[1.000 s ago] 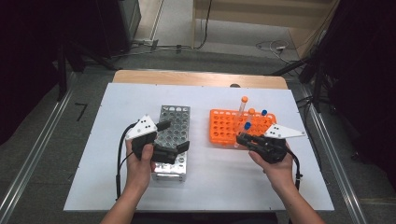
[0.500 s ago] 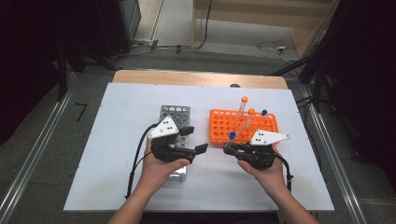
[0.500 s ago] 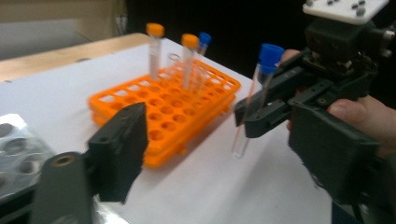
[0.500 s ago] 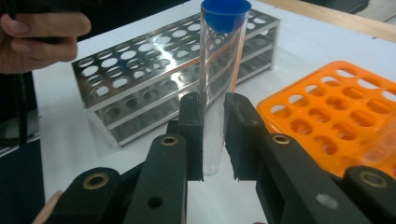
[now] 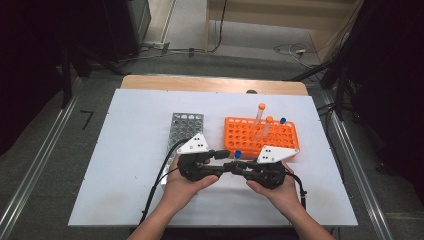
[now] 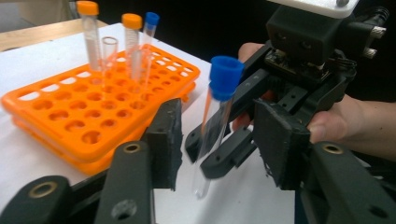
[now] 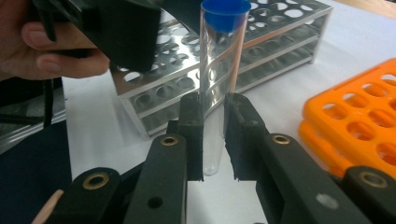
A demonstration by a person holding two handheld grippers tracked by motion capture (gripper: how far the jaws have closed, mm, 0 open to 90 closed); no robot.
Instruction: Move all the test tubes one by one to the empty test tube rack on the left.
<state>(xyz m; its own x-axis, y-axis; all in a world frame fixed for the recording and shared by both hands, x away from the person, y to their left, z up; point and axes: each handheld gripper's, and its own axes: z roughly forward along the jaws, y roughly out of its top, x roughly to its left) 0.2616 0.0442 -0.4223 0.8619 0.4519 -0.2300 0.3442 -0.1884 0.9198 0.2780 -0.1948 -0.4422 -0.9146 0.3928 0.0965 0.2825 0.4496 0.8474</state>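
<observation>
Two racks are set on the white desk (image 5: 125, 150): a metal rack (image 5: 184, 131) to the left and an orange rack (image 5: 260, 136) to the right. One blue-capped tube (image 7: 219, 79) is held upright in front of them, just off the desk, between the two grippers. It is clamped low on its clear body by the narrow tongs of the right gripper (image 7: 214, 135), so that its rounded tip hangs below the pads and its cap stands above them.

The left gripper (image 6: 219, 140) is brought in from the other side. Its tongs have just been closing and now stand half wide around the tube, but a gap is seen on either side of the glass, so no grip is made by them yet.

Three capped tubes (image 6: 126, 42), two orange and one blue, are left standing at the far end of the orange rack. No tube is seen in the holes of the metal rack.

The work is judged to be at an early stage: one tube is lifted out and a handover to the left gripper is about to be made. The left grip, the release by the right, the placing of the tube, presumably in the metal rack, and the remaining tubes are judged to be left.
</observation>
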